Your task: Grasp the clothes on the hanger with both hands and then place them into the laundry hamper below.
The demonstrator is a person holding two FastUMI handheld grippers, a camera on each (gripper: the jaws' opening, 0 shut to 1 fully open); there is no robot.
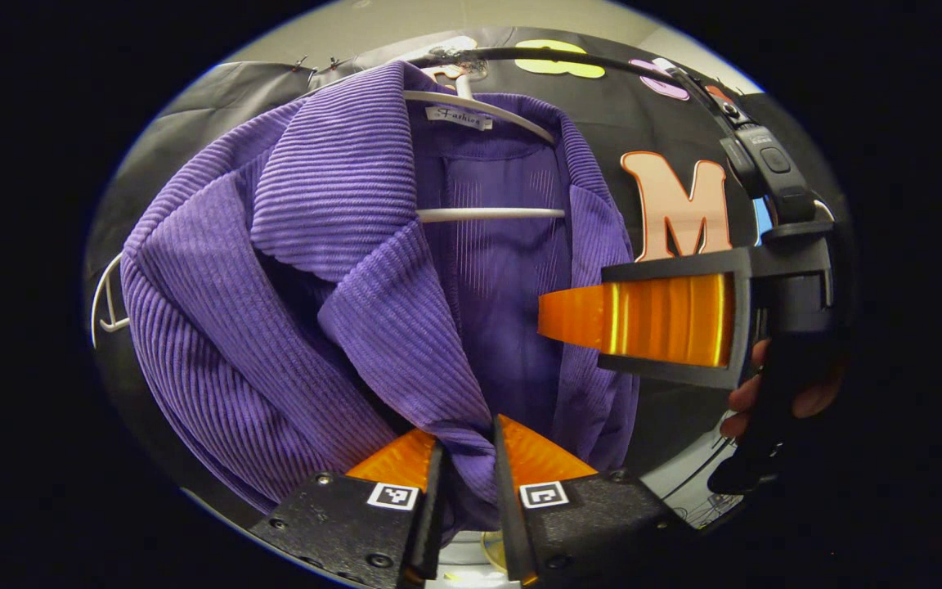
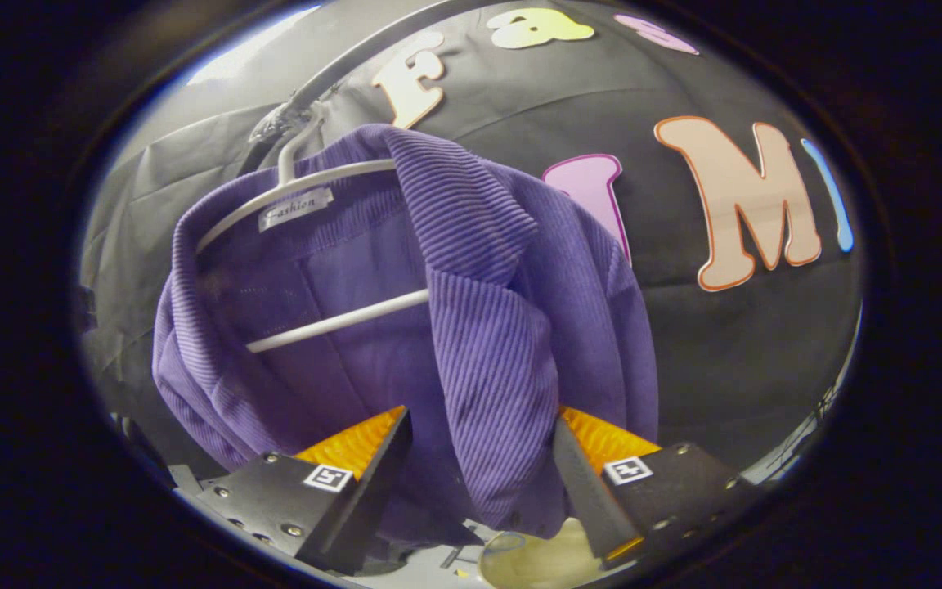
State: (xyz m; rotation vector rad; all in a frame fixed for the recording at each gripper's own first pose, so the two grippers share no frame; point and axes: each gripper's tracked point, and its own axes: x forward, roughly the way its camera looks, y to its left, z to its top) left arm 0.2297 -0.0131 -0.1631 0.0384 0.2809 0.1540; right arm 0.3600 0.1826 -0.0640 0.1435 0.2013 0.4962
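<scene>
The purple jacket [image 1: 307, 286] hangs directly ahead of the left gripper [image 1: 467, 458], its front edge pinched between the narrow jaws. The right gripper [image 2: 479, 458] straddles the other lapel, jaws wide. The hanger [image 1: 487, 214] bar crosses above both; the booth wall stands close behind.

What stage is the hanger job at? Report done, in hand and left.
Done: the left tool is shut on the front edge of the purple jacket. In hand: the right tool straddles the other front panel, jaws open around it. Left: close that grip, lift the jacket off the white hanger, which hangs on the rail, and lower it into the hamper.
</scene>
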